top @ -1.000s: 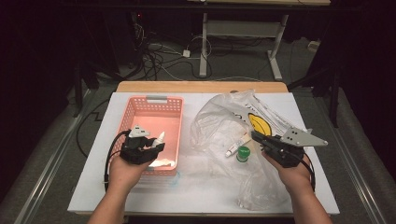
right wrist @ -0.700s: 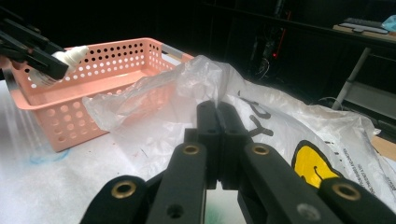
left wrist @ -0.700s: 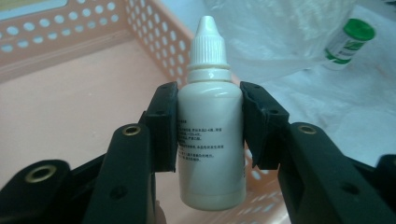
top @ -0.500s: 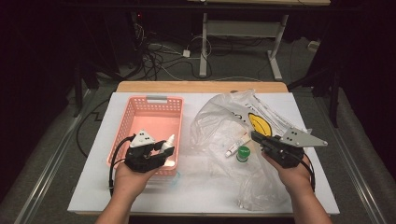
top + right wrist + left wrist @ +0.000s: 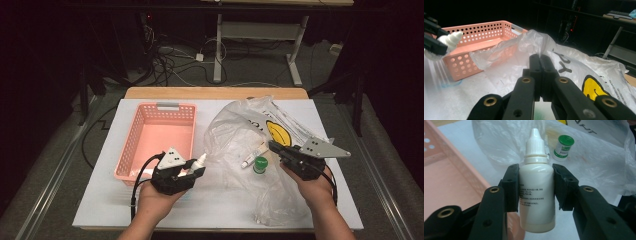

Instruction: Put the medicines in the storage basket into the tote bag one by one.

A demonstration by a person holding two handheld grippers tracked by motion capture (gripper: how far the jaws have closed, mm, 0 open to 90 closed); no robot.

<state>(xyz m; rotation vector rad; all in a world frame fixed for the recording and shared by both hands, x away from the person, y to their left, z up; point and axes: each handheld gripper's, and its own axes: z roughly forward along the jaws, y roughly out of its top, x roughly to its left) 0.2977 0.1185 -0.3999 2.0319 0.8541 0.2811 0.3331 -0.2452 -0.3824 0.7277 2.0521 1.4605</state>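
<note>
Nearest, on the left: left gripper (image 5: 190,172) clamped on the belly of a white dropper bottle (image 5: 537,192), cap aimed toward the bag, held clear of the tabletop (image 5: 100,200) just off the near right corner of the pink basket (image 5: 165,106). Over on the right: right gripper (image 5: 540,58) pressed together, apparently nipping a fold of the plastic bag (image 5: 235,130) and drawing it up into a peak.

Probably a matter of getting the bottle into that bag. So: keep an even squeeze on the bottle's sides, for fear of a twist or a slip on smooth round plastic. Hold the pinched fold high and taut to keep the mouth agape. Exact place of the opening hard to tell; find it before pushing in. Lead with the cap, low and level, under the lifted film rather than onto it.

A little farther in, mind the green-capped jar (image 5: 260,165) and the small tube (image 5: 248,159) among the folds; steer beside them, not onto them. Farthest, the basket: leave alone.
</note>
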